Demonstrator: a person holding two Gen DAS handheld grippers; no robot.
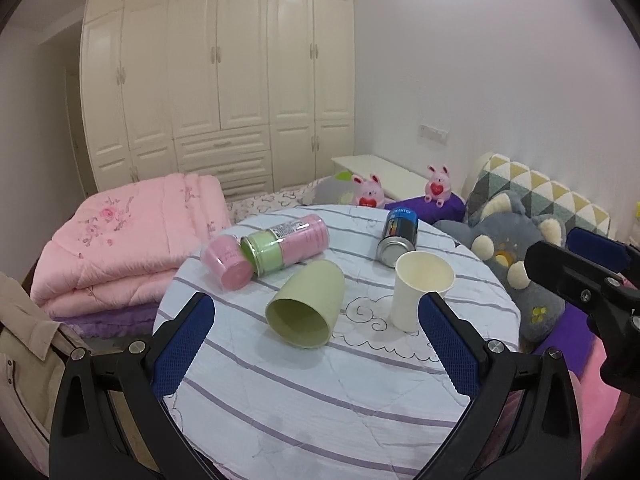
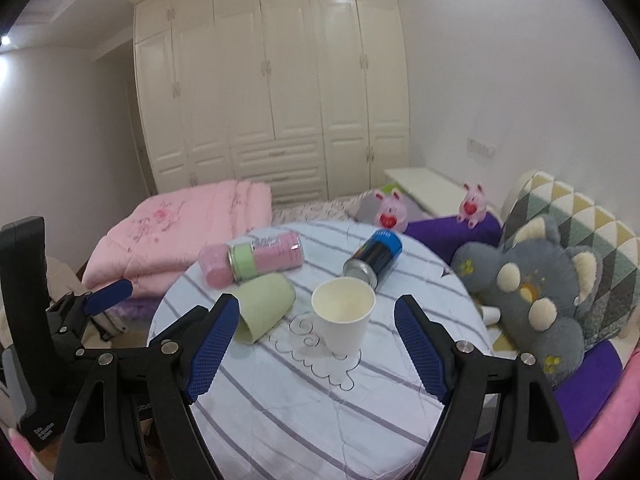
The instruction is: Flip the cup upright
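A pale green cup (image 1: 308, 310) lies on its side on the round table (image 1: 320, 400), mouth toward me; it also shows in the right wrist view (image 2: 264, 307). A white paper cup (image 1: 420, 290) stands upright to its right, and it shows in the right wrist view (image 2: 343, 320) too. My left gripper (image 1: 316, 312) is open, its blue pads either side of the green cup, nearer than it. My right gripper (image 2: 318, 314) is open, framing the white cup without touching it. The right gripper shows at the right edge of the left wrist view (image 1: 568, 260).
A pink and green canister (image 1: 288, 242) and a pink cup (image 1: 228, 260) lie on their sides at the table's back left. A blue can (image 1: 398, 236) lies at the back. A folded pink quilt (image 1: 120, 236) and a grey plush toy (image 1: 516, 256) flank the table.
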